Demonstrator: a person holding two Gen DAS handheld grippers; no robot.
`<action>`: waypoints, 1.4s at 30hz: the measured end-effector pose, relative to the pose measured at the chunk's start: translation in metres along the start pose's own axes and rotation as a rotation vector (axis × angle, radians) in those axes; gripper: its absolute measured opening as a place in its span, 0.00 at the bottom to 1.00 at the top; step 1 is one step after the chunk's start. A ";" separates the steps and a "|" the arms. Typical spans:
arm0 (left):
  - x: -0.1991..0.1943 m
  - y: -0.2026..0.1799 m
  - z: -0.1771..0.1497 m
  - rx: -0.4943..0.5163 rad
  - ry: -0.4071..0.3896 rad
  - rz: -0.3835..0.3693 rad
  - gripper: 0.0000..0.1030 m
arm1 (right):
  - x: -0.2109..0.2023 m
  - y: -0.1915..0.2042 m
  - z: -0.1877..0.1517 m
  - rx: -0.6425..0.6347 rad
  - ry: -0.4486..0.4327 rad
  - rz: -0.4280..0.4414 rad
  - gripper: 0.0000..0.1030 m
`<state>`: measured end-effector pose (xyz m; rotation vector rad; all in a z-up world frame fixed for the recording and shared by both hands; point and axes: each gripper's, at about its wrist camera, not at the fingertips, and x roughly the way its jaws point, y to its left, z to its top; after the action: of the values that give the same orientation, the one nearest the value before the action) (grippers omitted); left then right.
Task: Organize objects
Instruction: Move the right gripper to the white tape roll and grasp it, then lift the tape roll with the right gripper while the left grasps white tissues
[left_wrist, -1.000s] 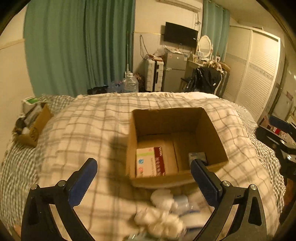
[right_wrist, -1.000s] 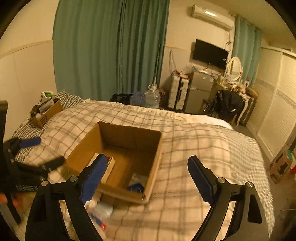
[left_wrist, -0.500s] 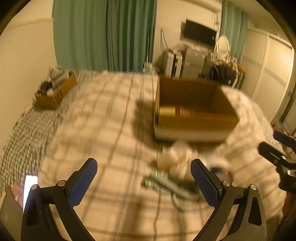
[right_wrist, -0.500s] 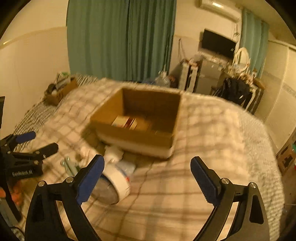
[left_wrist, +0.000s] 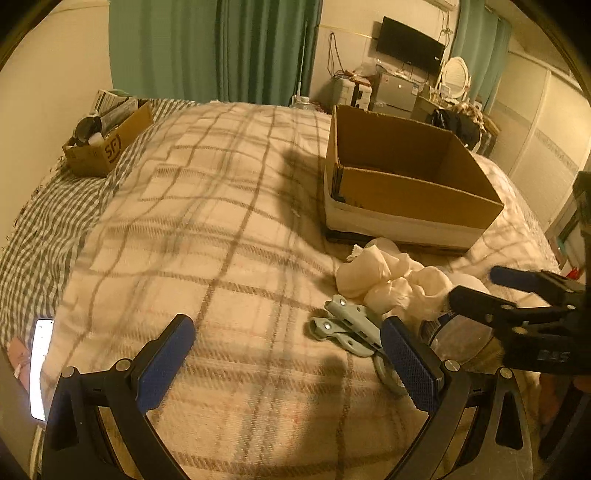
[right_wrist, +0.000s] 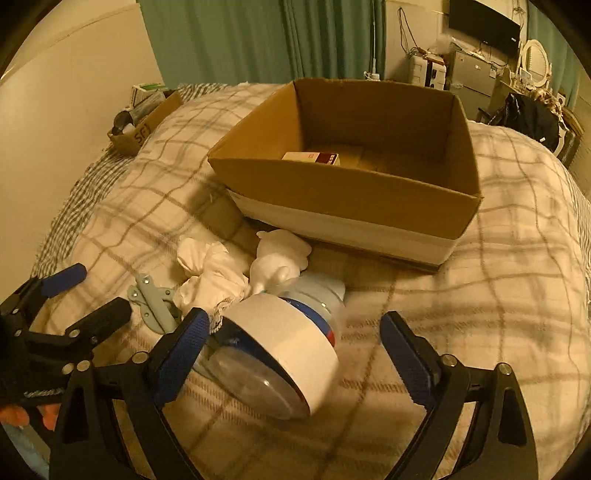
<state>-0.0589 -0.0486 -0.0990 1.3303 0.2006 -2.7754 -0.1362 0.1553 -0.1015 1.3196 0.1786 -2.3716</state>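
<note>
**Both tongs down at the pile by the box**

Where a second ago both cameras looked down into the box (right_wrist: 343, 192) from above, they now sit low over the bed (left_wrist: 221, 229), and the box has slid toward 1 o'clock in the left view and 12 o'clock in the right. Its floor is hidden in the left view; the right view shows only the edge of a red-and-white carton (right_wrist: 312, 157) inside, against the left wall.

The pile once at the bottom edge of the frames now fills the near ground. A white cloth bundle (left_wrist: 391, 284) lies just in front of the box, and a grey clip (left_wrist: 347, 326) touches it at 7 o'clock.

The left tongs (left_wrist: 284, 363) stand wide open over bare blanket, holding nothing, with the clip just inside the right finger.

The right tongs (right_wrist: 291, 350) are closing, a clear jar (right_wrist: 284, 347) with a white band lying on its side between them. The left pad is at the jar's edge; the right pad is well clear, so nothing is gripped.

A small carton of clutter (left_wrist: 107, 142) sits at 10 o'clock by the wall.
</note>
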 end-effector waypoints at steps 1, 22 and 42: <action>0.000 0.000 0.000 0.000 0.000 -0.001 1.00 | -0.001 0.002 -0.001 -0.010 -0.001 -0.005 0.74; 0.006 -0.015 0.004 0.061 0.030 0.024 1.00 | -0.019 -0.019 -0.008 0.049 -0.020 0.035 0.60; 0.004 -0.013 0.001 0.057 0.032 0.009 1.00 | -0.034 0.005 -0.012 -0.027 -0.033 0.078 0.31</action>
<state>-0.0639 -0.0358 -0.1002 1.3856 0.1172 -2.7740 -0.1094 0.1643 -0.0792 1.2518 0.1460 -2.3163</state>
